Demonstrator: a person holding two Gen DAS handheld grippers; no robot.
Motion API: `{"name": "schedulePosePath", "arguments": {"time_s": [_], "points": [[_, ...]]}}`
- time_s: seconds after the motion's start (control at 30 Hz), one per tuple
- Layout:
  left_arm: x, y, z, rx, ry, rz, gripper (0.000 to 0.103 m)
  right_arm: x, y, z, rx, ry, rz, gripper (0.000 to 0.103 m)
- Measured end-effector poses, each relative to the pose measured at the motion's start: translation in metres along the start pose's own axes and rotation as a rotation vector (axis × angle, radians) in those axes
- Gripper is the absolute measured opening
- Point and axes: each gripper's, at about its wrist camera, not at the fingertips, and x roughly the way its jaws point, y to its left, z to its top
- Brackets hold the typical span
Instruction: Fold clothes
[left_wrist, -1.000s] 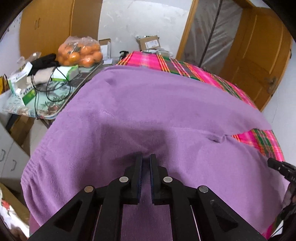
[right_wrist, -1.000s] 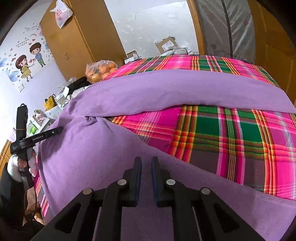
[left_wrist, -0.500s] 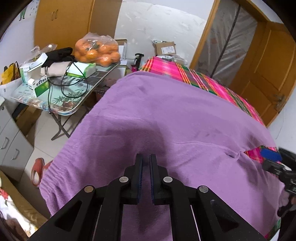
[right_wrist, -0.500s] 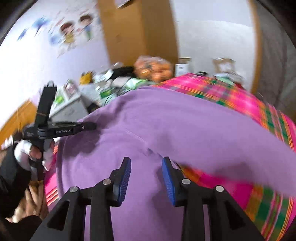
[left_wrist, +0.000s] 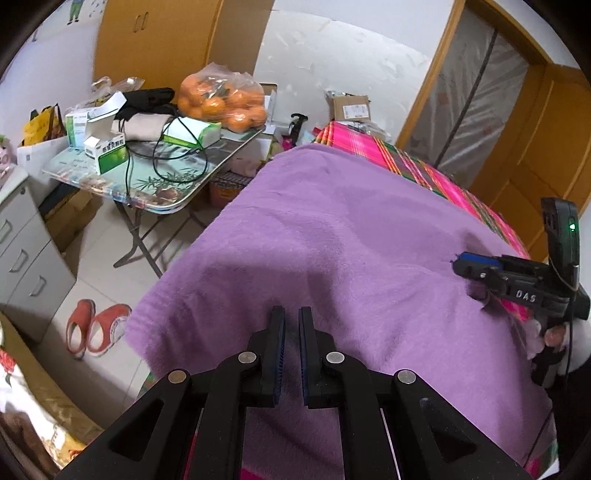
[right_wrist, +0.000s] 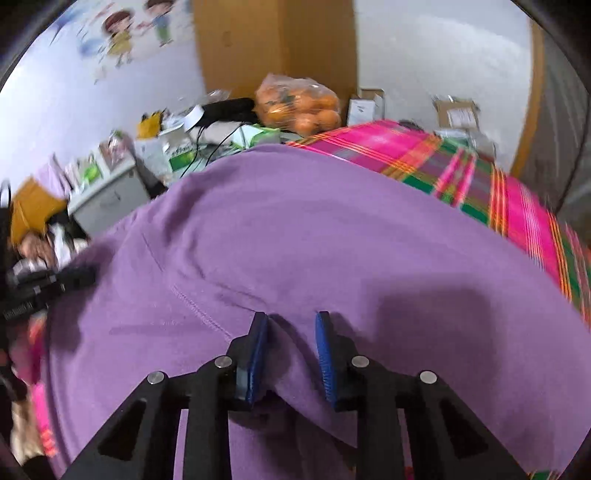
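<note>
A: Left wrist view: the left claw (left_wrist: 290, 325) has its pads nearly closed with purple cloth pinched between them. The purple garment (left_wrist: 332, 236) lies over the plaid bed cover (left_wrist: 436, 173); its left edge hangs off the bed toward the slippers (left_wrist: 96, 325). A cluttered desk (left_wrist: 166, 184) stands far left.

B: And the right wrist view?

A: Blurred. The right claw (right_wrist: 291, 325) is parted, a ridge of garment (right_wrist: 332, 229) rising between its pads, not clamped. I judge a fold is under way; next, close on that ridge.
</note>
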Motion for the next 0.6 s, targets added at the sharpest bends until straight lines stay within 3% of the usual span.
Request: {"name": "schedulePosePath", "arguments": {"time_s": [0.23,0.47,0.6], "points": [[-0.011,-0.013,0.001,0.017,-0.025,0.011,0.007,-0.046,-0.004,-0.016,0.086,-0.087,0.033,0.026],[-0.005,-0.047,0.011,0.091,-0.022,-0.011,0.007,-0.065,0.004,-0.043,0.117,-0.058,0.039,0.026],[0.009,-0.056,0.019,0.115,-0.002,0.006,0.007,-0.07,0.0,-0.06,0.147,-0.046,0.058,0.02]]}}
